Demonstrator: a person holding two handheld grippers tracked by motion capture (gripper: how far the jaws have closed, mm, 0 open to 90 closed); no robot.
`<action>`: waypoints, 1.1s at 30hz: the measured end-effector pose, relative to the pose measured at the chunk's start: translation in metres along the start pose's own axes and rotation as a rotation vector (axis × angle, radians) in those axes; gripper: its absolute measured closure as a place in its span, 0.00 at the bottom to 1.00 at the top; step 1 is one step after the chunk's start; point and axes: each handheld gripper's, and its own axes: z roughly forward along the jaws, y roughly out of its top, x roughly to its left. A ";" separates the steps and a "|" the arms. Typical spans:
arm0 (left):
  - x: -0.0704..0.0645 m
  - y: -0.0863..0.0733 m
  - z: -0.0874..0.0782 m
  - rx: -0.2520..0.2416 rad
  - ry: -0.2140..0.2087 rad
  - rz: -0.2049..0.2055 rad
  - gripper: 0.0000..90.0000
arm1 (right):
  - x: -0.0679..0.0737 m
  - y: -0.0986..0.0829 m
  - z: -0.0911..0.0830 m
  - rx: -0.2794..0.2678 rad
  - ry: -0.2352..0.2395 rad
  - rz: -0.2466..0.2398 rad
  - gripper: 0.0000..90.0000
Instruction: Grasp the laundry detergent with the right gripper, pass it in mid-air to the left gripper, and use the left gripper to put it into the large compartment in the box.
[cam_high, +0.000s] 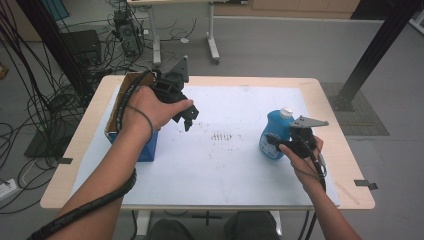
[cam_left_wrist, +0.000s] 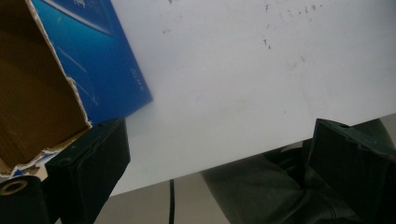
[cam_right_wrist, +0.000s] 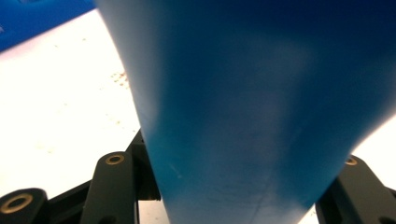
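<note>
A blue bottle (cam_high: 276, 131) with a white cap (cam_high: 286, 112) stands at the right of the white sheet (cam_high: 225, 165). My right gripper (cam_high: 274, 143) is shut on its lower body; in the right gripper view the blue bottle (cam_right_wrist: 252, 84) sits tight between the right gripper (cam_right_wrist: 243, 191) jaws. An open-topped blue box (cam_high: 148, 148) with a brown cardboard inside sits at the left. My left gripper (cam_high: 189, 119) hovers just right of the box, open and holding nothing. The left gripper view looks down past the left gripper (cam_left_wrist: 219, 158), its jaws wide apart, with the box (cam_left_wrist: 102, 60) at upper left.
The table's wooden rim (cam_high: 345, 165) frames the sheet. Black specks (cam_high: 223, 136) mark the sheet's middle. On the floor behind are tangled cables (cam_high: 45, 105), a computer tower (cam_high: 127, 35) and a white desk leg (cam_high: 213, 45). A black post (cam_high: 375, 50) rises at far right.
</note>
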 end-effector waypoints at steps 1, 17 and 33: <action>-0.001 0.001 -0.004 -0.008 -0.008 0.015 0.06 | 0.000 0.010 -0.002 0.022 0.023 -0.005 0.49; 0.004 0.008 -0.032 -0.056 -0.029 0.300 0.06 | 0.039 0.090 0.021 0.138 0.333 -0.123 0.49; 0.009 0.011 -0.059 -0.127 0.000 0.675 0.06 | 0.082 0.142 0.059 0.146 0.564 -0.307 0.49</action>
